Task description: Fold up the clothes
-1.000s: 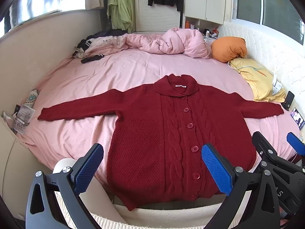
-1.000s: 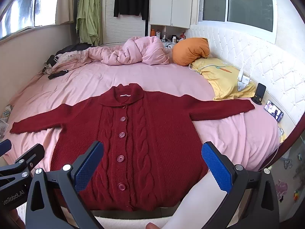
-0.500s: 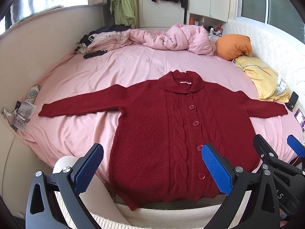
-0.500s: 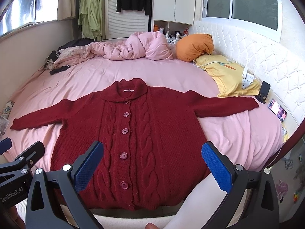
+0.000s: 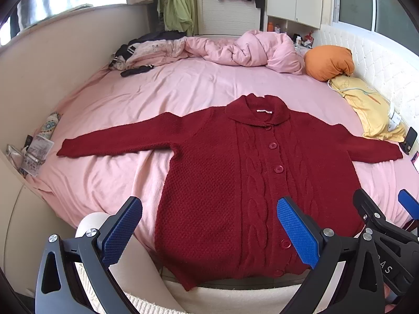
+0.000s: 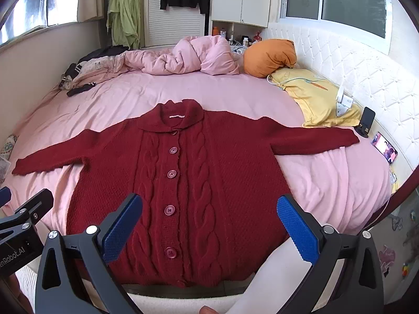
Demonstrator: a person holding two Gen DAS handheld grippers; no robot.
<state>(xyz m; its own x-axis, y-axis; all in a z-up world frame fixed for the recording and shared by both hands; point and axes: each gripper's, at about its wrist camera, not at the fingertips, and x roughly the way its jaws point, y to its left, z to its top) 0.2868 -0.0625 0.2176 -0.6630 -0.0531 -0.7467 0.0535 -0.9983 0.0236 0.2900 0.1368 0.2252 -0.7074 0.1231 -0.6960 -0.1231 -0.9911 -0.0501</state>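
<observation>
A dark red knitted cardigan (image 5: 251, 183) lies face up and buttoned on the pink bed (image 5: 162, 89). It is spread flat, with its collar (image 6: 172, 116) toward the far side, both sleeves stretched out sideways and its hem at the near edge of the mattress. No part of it is folded over.

The left gripper (image 5: 209, 231) hangs over the hem near the cardigan's left half, fingers wide apart and holding nothing. The right gripper (image 6: 209, 231) hangs over the hem on the right half, its fingers also spread and empty.

The knit looks thick and soft, with cable ribs beside the row of 5 buttons (image 6: 171, 175). It will likely sag and stretch under its own weight if lifted by 1 point, and the loose weave could snag on the fingers' ridged pads. Firmer holds would be the left sleeve cuff (image 5: 66, 151), the right sleeve cuff (image 6: 351, 138), the shoulder seams or the hem corners. A pinch should take both layers, so that front and back move together.
</observation>
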